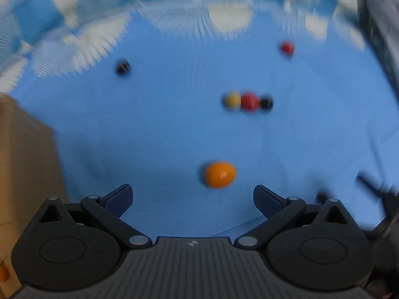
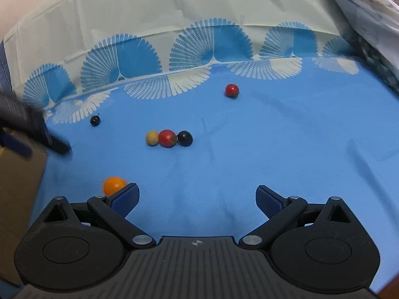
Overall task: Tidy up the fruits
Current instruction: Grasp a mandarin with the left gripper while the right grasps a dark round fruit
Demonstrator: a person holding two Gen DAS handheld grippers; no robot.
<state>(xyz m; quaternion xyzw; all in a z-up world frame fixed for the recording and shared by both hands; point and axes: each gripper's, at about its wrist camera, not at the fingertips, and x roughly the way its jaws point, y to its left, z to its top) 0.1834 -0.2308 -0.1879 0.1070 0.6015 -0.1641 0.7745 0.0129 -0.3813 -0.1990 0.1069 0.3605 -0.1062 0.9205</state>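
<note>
Small round fruits lie on a blue cloth (image 1: pixel 162 137). An orange fruit (image 1: pixel 220 174) lies just ahead of my open, empty left gripper (image 1: pixel 193 200). Farther off, a yellow fruit (image 1: pixel 232 100), a red tomato (image 1: pixel 249 101) and a dark fruit (image 1: pixel 266 103) touch in a row. Another dark fruit (image 1: pixel 122 67) lies far left and another red tomato (image 1: pixel 287 47) far right. The left wrist view is blurred. My right gripper (image 2: pixel 197 200) is open and empty; the orange fruit (image 2: pixel 114 185) lies beside its left finger. The row (image 2: pixel 167 138), the dark fruit (image 2: pixel 95 120) and the tomato (image 2: pixel 232 90) lie beyond.
A brown cardboard box (image 1: pixel 25 169) stands at the left edge of the cloth, also in the right wrist view (image 2: pixel 20 174). The left gripper shows blurred at the left of the right wrist view (image 2: pixel 37 129). A patterned white and blue cloth border (image 2: pixel 199 49) runs along the back.
</note>
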